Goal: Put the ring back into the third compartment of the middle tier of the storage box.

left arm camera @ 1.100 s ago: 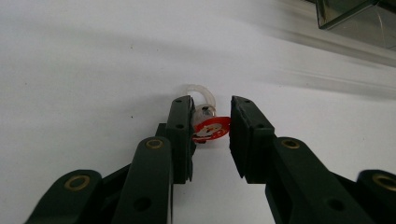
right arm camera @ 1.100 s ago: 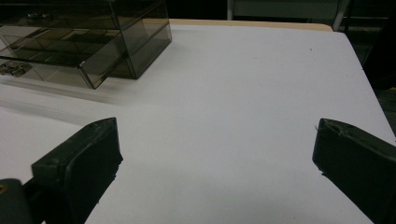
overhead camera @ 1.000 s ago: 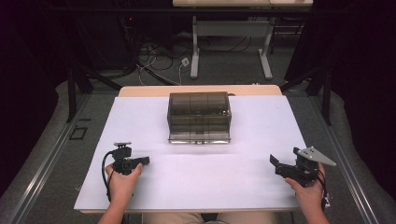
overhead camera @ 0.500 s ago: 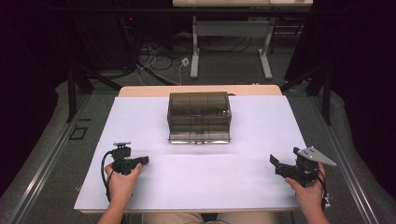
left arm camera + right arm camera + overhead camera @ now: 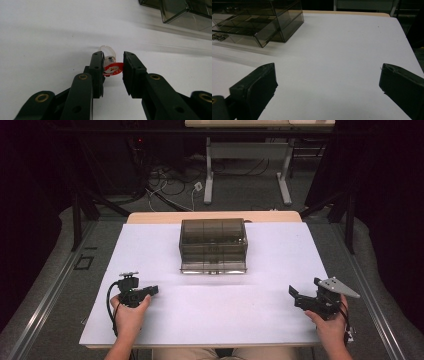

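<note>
A smoky clear drawer box [image 5: 213, 245] stands at the middle back of the white table top [image 5: 225, 320], its bottom drawer [image 5: 242, 37] pulled out a little. My left gripper [image 5: 153, 291] rests near the front left, shut on a small red-and-white disc with a clear plastic loop [image 5: 113, 69]. In the left gripper view the jaws [image 5: 113, 54] pinch this small piece just above the sheet, with the drawer box [image 5: 185, 10] at the upper right. My right gripper [image 5: 296, 297] lies at the front right, open. In its own view the right gripper [image 5: 327, 75] has bare table between its fingers.
A wooden table edge [image 5: 210, 215] shows behind the white sheet. Beyond it stand a white desk frame [image 5: 247, 167] and loose cables [image 5: 170, 182] on the floor. Dark curtains and stand legs [image 5: 80, 205] flank the table on both sides.
</note>
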Demonstrator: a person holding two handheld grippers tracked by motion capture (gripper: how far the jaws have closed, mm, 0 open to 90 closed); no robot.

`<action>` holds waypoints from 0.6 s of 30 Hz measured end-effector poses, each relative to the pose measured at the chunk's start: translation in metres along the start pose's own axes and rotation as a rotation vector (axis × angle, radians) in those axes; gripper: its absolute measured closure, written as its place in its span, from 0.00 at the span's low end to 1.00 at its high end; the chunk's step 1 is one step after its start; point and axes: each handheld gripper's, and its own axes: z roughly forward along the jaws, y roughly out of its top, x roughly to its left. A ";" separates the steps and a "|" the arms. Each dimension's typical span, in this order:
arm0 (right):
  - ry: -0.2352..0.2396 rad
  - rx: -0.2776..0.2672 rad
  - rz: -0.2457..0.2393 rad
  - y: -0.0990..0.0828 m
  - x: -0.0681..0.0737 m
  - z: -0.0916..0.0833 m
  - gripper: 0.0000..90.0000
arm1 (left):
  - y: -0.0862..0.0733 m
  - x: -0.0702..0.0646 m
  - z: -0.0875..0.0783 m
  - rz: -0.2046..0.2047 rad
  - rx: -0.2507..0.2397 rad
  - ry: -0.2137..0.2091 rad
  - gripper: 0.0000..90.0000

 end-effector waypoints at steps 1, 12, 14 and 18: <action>0.000 0.000 0.000 0.000 0.000 0.000 0.01 | 0.000 0.000 -0.001 0.004 -0.002 0.000 0.79; 0.000 0.013 0.000 0.000 -0.001 -0.001 0.01 | -0.001 -0.004 -0.007 0.043 -0.053 0.005 0.79; -0.001 0.012 -0.002 0.000 -0.001 -0.001 0.01 | -0.002 -0.005 -0.008 0.042 -0.069 0.010 0.79; 0.001 0.005 0.000 0.000 -0.001 -0.001 0.01 | -0.002 -0.005 -0.011 0.047 -0.083 0.002 0.79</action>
